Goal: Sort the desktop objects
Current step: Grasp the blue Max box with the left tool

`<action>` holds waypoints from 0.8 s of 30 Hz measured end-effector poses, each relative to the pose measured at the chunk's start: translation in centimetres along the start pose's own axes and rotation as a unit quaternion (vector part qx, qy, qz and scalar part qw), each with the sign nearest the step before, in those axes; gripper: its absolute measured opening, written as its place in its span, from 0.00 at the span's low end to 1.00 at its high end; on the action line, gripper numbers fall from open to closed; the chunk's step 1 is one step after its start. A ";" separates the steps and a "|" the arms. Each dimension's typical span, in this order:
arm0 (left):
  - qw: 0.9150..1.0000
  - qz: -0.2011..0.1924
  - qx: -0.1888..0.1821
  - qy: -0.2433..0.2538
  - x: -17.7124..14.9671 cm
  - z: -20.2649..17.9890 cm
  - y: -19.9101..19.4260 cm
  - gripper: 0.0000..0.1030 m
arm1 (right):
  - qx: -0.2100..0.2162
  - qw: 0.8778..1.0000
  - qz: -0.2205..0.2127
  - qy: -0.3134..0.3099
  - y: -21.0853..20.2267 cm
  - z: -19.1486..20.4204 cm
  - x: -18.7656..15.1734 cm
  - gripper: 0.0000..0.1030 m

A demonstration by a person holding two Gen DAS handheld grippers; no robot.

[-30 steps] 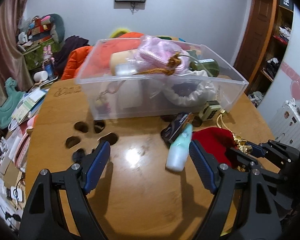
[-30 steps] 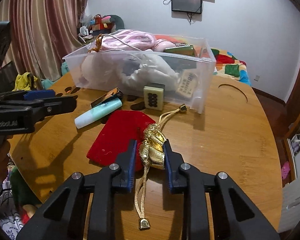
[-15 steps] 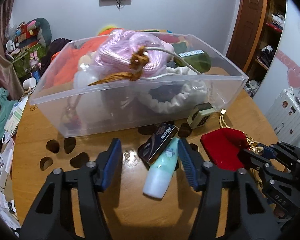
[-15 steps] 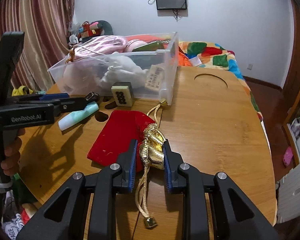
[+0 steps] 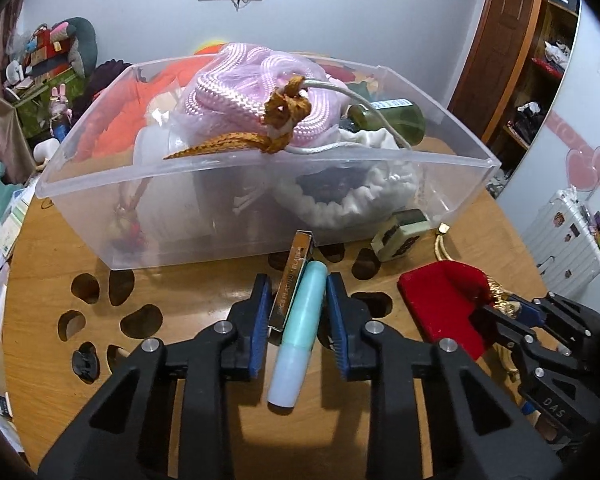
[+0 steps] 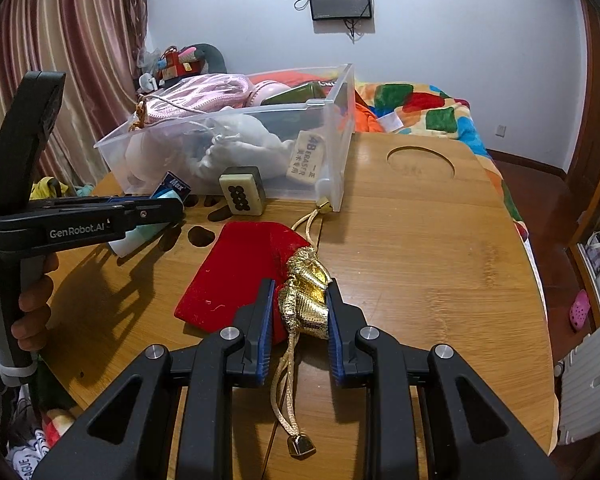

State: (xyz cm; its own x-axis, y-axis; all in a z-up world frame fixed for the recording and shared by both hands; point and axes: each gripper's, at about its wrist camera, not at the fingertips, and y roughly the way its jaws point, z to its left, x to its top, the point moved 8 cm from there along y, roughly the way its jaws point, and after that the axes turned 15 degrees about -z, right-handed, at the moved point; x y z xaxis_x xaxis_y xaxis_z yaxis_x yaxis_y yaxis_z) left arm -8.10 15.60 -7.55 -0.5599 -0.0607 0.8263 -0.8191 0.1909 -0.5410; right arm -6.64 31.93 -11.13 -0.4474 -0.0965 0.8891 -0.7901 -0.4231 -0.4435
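- On the wooden table (image 6: pixel 420 240), just in front of the clear plastic bin (image 5: pixel 260 208), the left gripper (image 5: pixel 298 316) squeezes a mint-green tube (image 5: pixel 300 328) and a thin blade box (image 5: pixel 290 288) side by side.
- Nearer the table's right edge, the right gripper (image 6: pixel 300 312) pinches the gold top (image 6: pixel 306 296) of a red velvet pouch (image 6: pixel 236 276).
- A mahjong tile (image 6: pixel 242 195) leans against the bin's front wall.

black gripper (image 5: pixel 299 328), blue pads (image 5: pixel 260 322), silver screws.
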 end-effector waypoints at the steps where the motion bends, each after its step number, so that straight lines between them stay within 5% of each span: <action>1: 1.000 0.000 -0.002 0.001 0.0 -0.1 -0.1 0.23 | 0.000 1.000 0.000 0.000 0.0 0.0 0.0 0.20; 24: 0.998 0.018 -0.022 -0.050 -3.5 2.0 -5.2 0.20 | 0.002 1.000 0.005 -0.004 0.1 0.6 -0.2 0.22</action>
State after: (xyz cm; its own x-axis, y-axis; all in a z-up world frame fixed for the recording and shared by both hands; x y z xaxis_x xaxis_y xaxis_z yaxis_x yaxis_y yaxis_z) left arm -2.12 12.86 -7.90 -0.6001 -0.1492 0.7859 -0.7933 0.2377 -0.5606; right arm -6.32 31.36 -11.27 -0.4525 -0.1086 0.8851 -0.7831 -0.4265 -0.4527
